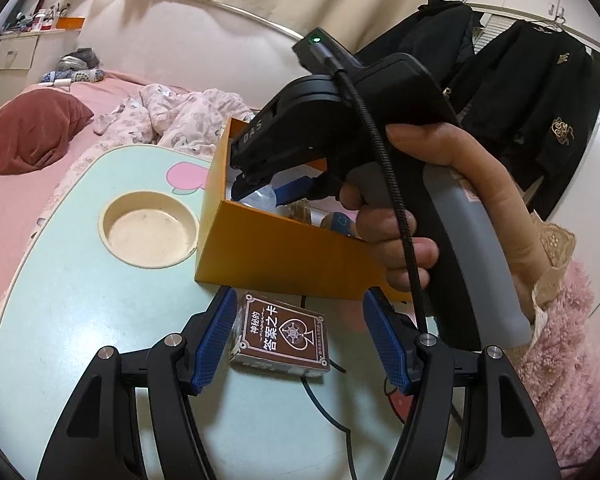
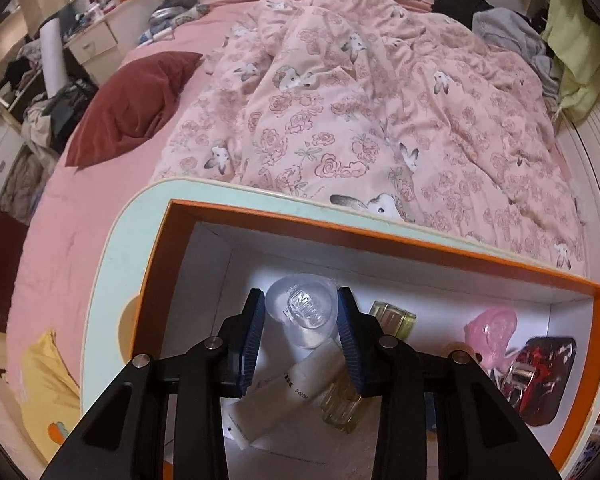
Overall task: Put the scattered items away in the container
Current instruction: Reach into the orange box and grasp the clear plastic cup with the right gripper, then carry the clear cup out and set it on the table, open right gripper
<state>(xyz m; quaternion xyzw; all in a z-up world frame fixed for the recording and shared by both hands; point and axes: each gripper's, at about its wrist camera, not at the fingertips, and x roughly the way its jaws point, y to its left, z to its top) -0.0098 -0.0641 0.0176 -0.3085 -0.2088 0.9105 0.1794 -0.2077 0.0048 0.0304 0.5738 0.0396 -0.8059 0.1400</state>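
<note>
Card box (image 1: 280,334) reads "答案之卡", long axis toward orange box (image 1: 276,252); left gripper (image 1: 300,340) open astride it. Right gripper (image 2: 302,334) pinches clear bottle (image 2: 302,310), base-up, inside box.

Your orange box (image 2: 384,240) stands open on the surface, white inside. In it lie a clear round bottle (image 2: 302,312), a white tube (image 2: 288,396) lying aslant, two yellowish glass bottles (image 2: 392,318), a pink item (image 2: 492,330) and a dark red one (image 2: 544,376). A brown card pack (image 1: 280,332) lies flat just outside the box's near wall.
</note>
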